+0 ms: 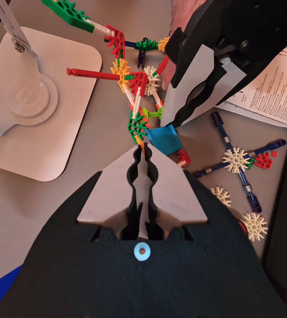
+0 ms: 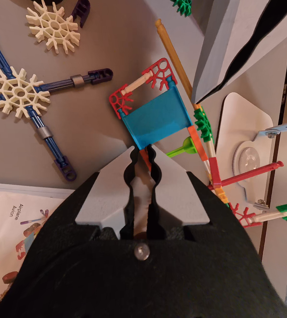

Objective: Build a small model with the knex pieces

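**Left wrist view: both grippers pinch one rod-and-connector model**

Left wrist view shows the left gripper (image 1: 142, 146) clenched on a thin yellow-orange rod (image 1: 140, 143) at the near end of a colourful construction-toy model (image 1: 136, 82), just below a green connector (image 1: 136, 125). The right gripper (image 1: 167, 124) reaches in from the upper right, its tips at the top edge of the model's blue panel (image 1: 163, 139). A long red rod (image 1: 92, 74) juts left from a yellow connector over a white base plate (image 1: 27, 96).

In the right wrist view, the right gripper (image 2: 142, 148) is closed on the near edge of the blue panel (image 2: 156, 118), an orange piece (image 2: 145, 157) showing between its pads. Two red corner connectors (image 2: 160, 74) joined by a short white rod cap the panel's far side.

On the grey table (image 1: 105, 172) lie a blue-rod cross with a white snowflake hub (image 1: 235, 160), loose white snowflake connectors (image 1: 254, 226), and a printed instruction sheet (image 1: 268, 96).
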`<state>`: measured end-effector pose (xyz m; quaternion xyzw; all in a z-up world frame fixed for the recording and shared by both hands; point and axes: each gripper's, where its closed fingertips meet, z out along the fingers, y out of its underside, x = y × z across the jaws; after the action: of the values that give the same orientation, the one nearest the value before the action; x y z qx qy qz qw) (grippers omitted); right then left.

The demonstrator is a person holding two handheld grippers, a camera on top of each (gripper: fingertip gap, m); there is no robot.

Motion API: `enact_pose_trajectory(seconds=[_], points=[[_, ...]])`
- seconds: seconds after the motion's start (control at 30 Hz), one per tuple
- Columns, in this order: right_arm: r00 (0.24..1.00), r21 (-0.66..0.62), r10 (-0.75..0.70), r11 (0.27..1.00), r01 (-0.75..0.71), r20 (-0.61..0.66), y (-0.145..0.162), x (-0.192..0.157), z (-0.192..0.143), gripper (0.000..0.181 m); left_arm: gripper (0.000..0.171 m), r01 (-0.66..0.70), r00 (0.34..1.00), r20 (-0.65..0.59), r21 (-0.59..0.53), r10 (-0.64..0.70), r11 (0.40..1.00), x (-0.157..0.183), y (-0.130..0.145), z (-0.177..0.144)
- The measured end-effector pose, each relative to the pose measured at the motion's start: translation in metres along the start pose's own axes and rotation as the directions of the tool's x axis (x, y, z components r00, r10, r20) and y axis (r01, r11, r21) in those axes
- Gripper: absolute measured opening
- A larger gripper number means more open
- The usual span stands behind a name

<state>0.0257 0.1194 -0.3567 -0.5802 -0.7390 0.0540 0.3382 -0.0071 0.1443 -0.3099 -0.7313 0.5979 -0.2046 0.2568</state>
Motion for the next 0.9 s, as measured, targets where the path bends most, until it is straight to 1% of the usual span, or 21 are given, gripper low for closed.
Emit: enact_pose_trajectory(seconds=[0.47,0.5,0.6,0.67,0.7,0.73,0.8,0.83,0.9], points=[[0.999,0.024,0.027,0.999,-0.027,0.022,0.001,0.000,0.000,0.010,0.000,0.058,0.995,-0.087,0.055,-0.053,0.997,0.006,-0.005,-0.001],[0.999,0.026,0.028,0.999,-0.028,0.024,0.001,0.000,-0.001,0.010,0.001,0.055,0.994,-0.095,0.055,-0.050,0.997,0.007,-0.004,-0.001],[1.000,0.024,0.019,1.000,-0.019,0.020,0.001,-0.001,-0.001,0.010,0.013,0.052,0.990,-0.131,0.058,-0.044,0.997,0.013,-0.004,-0.002],[0.999,0.032,0.025,0.999,-0.026,0.023,0.001,-0.001,-0.001,0.010,0.020,0.051,0.991,-0.127,0.052,-0.044,0.997,0.014,-0.003,-0.001],[0.999,0.035,0.026,0.999,-0.027,0.023,0.001,-0.001,-0.001,0.010,0.023,0.048,0.994,-0.100,0.031,-0.044,0.998,0.011,0.001,0.001],[0.999,0.036,0.024,0.999,-0.025,0.022,0.001,-0.001,-0.001,0.010,0.021,0.036,0.998,-0.061,0.011,-0.036,0.999,0.008,0.007,0.003],[1.000,0.037,0.020,0.999,-0.020,0.018,0.001,-0.001,-0.001,0.010,0.027,0.046,0.997,-0.057,0.008,-0.046,0.999,0.011,0.012,0.003],[1.000,0.036,0.017,0.999,-0.018,0.016,0.001,-0.001,-0.001,0.010,0.028,0.052,0.997,-0.053,0.010,-0.052,0.999,0.011,0.014,0.002],[1.000,0.033,0.012,0.999,-0.013,0.013,0.001,-0.001,-0.001,0.010,0.022,0.058,0.998,-0.041,0.013,-0.057,0.998,0.011,0.017,-0.001]])
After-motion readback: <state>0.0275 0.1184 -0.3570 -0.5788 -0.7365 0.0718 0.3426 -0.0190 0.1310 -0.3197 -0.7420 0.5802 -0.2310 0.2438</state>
